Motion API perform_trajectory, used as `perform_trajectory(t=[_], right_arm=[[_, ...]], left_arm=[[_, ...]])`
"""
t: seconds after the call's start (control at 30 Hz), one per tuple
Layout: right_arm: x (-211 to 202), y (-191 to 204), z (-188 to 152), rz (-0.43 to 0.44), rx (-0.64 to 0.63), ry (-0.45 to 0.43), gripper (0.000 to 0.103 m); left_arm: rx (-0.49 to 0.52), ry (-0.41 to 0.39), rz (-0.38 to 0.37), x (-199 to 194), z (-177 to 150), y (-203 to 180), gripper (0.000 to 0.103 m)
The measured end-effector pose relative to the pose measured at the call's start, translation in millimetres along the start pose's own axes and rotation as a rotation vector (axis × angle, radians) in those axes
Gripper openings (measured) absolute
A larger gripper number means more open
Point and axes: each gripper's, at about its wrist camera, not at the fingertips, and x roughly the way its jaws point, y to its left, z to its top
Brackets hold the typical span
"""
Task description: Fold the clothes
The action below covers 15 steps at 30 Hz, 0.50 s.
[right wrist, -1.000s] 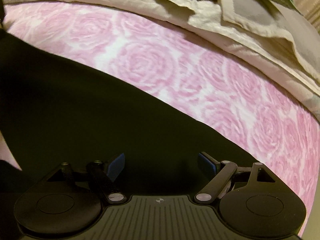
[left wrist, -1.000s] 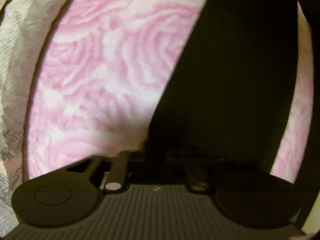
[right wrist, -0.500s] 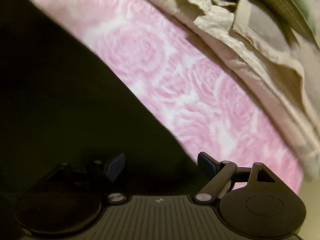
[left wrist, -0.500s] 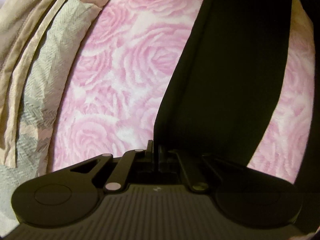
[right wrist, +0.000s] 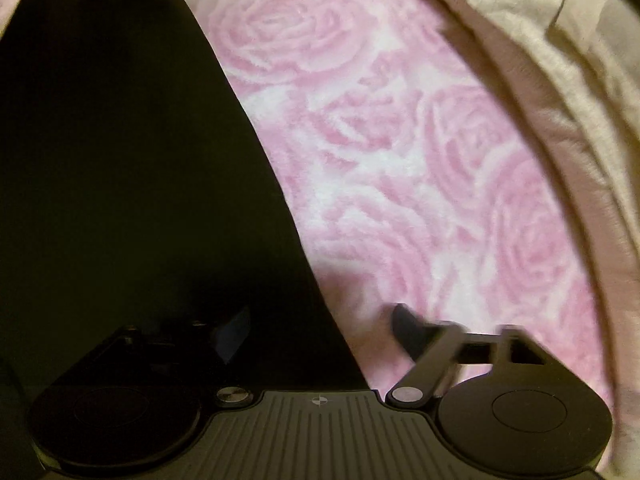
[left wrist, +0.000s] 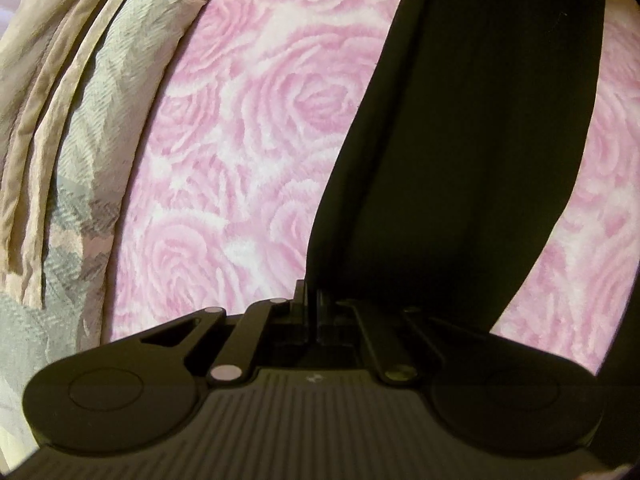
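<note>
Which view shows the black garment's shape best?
The left wrist view: the black garment runs as a long strip with both edges visible, across the pink rose blanket. The right wrist view shows a dark mass with one edge.

The black garment [left wrist: 460,140] runs off the top edge in both views, so its whole shape cannot be told, and the right gripper [right wrist: 320,328], closing, shows one finger [right wrist: 408,332] smeared by blur
</note>
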Motion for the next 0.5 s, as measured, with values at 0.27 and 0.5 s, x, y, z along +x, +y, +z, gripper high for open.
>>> perform_trajectory(t=[0.27,0.5], right_arm=[[-40.2,26.6,-22.9,-0.067,0.053,-0.09,0.005],[-114.7,119.1,-63.1,-0.263,0.011,-0.228,0.004]], left_arm=[[-0.009,-0.003,0.071,-41.1,-2.8,-9.7,0.001],[-0.022,-0.041,0.157,-127.6,-29.2,-44.5,0.001]])
